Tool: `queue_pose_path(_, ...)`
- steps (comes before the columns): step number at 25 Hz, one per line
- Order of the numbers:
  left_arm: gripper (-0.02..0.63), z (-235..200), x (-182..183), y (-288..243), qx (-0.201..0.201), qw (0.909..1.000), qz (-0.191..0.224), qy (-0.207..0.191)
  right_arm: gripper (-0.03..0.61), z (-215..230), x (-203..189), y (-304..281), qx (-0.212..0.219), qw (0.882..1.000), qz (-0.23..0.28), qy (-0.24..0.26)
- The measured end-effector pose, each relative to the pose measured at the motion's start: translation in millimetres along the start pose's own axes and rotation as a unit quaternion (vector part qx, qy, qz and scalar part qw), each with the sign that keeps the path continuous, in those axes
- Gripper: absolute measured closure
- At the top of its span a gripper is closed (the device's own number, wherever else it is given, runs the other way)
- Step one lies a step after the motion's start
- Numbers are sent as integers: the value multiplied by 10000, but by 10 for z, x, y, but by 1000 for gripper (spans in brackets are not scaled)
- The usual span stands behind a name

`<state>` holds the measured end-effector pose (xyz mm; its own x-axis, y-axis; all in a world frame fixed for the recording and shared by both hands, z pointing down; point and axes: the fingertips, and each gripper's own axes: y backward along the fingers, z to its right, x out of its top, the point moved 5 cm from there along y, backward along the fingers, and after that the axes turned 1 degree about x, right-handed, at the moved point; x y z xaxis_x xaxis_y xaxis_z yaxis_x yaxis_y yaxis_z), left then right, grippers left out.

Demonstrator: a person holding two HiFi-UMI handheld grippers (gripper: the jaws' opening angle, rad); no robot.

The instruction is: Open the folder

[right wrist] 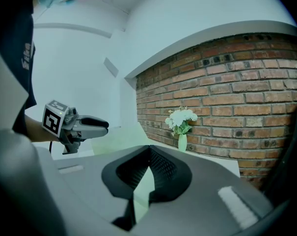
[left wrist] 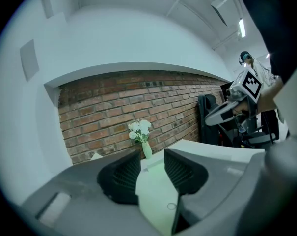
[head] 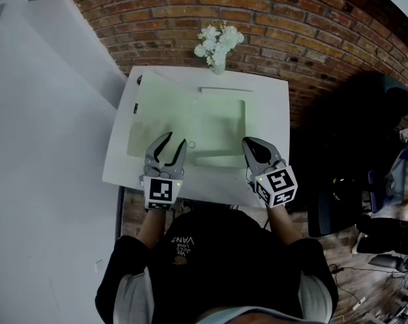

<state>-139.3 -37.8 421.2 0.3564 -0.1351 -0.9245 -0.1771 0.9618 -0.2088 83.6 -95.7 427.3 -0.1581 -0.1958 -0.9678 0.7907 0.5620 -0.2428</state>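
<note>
Between its tips my right gripper clamps the near edge of the pale green folder. My left gripper hangs with jaws half apart above it on the bench. I fear catching both covers would drag it shut.

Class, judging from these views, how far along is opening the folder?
Done: right gripper is clamped on the green folder's near edge. In hand: left gripper has the folder's edge between open jaws, not yet pinched. Left: swinging the cover open; it looks closed.
</note>
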Motion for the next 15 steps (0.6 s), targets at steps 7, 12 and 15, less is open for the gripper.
queue_pose_path(7,522,153,7,-71,-108,9999,-7,84,583,69,-49,31,0,10000,-26,-28)
queue_pose_path(12,550,252,-24,-91,-260,9995,-108,169,583,74,-70,18,62,10000,-33,-47)
queue_pose_path(15,575,294,-41,-96,-302,9993,-97,183,583,65,-82,11,123,9999,-25,-62)
